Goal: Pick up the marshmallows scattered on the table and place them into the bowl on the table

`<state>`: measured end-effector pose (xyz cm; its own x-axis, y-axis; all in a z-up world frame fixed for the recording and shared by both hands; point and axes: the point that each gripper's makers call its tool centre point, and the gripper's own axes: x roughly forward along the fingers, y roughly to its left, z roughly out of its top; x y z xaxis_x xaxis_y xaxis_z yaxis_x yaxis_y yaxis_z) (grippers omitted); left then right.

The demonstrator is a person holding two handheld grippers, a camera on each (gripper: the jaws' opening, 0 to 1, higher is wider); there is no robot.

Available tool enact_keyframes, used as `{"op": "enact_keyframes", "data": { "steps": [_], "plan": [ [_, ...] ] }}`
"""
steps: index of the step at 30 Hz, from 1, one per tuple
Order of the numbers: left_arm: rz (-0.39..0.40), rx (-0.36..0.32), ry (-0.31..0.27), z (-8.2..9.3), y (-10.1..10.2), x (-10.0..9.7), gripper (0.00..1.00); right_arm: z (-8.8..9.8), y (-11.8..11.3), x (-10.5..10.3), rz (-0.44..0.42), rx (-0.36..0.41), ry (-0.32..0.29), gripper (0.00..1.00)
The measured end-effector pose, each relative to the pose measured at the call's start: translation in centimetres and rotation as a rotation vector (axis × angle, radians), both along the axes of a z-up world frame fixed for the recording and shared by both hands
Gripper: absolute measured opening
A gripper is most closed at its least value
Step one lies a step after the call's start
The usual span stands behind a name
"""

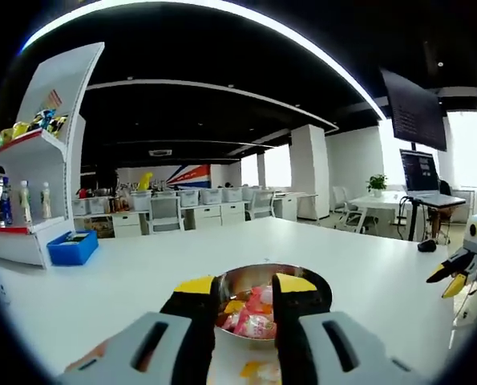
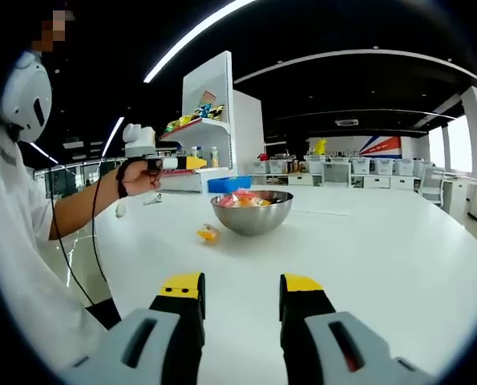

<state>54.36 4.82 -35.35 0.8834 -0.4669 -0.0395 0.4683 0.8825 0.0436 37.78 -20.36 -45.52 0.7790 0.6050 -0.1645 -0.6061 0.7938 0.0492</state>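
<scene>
A steel bowl [image 1: 242, 273] holding pink and yellow wrapped marshmallows [image 1: 254, 322] sits on the white table [image 1: 126, 273], straight ahead between my left gripper's jaws. My left gripper [image 1: 244, 285] hovers above it, open, with nothing held. One yellow marshmallow [image 1: 258, 370] lies on the table nearer than the bowl. In the right gripper view the bowl [image 2: 252, 220] stands mid-table with that loose marshmallow [image 2: 208, 233] just to its left. My right gripper [image 2: 242, 284] is open and empty, well short of the bowl. The left gripper [image 2: 182, 163] is held by a hand above and left of the bowl.
A white shelf unit [image 1: 58, 160] with bottles and a blue bin [image 1: 72, 248] stands at the table's far left. A person in a white shirt [image 2: 14, 241] stands at the table's left edge. Desks, chairs and a monitor [image 1: 418, 168] lie beyond.
</scene>
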Motion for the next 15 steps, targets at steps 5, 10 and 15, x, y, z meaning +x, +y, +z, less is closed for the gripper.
{"op": "enact_keyframes", "data": {
  "steps": [5, 10, 15],
  "plan": [
    [0.005, 0.006, -0.005, -0.2, 0.4, -0.5, 0.28, -0.1, 0.3, 0.0, 0.010, -0.002, 0.001, 0.37],
    [-0.001, 0.000, -0.016, 0.0, 0.5, -1.8, 0.29, -0.2, 0.2, 0.0, 0.008, -0.003, 0.003, 0.37],
    [-0.002, -0.012, -0.032, 0.2, 1.1, -3.0, 0.29, -0.4, 0.0, -0.1, 0.006, -0.006, 0.007, 0.37]
  ]
}}
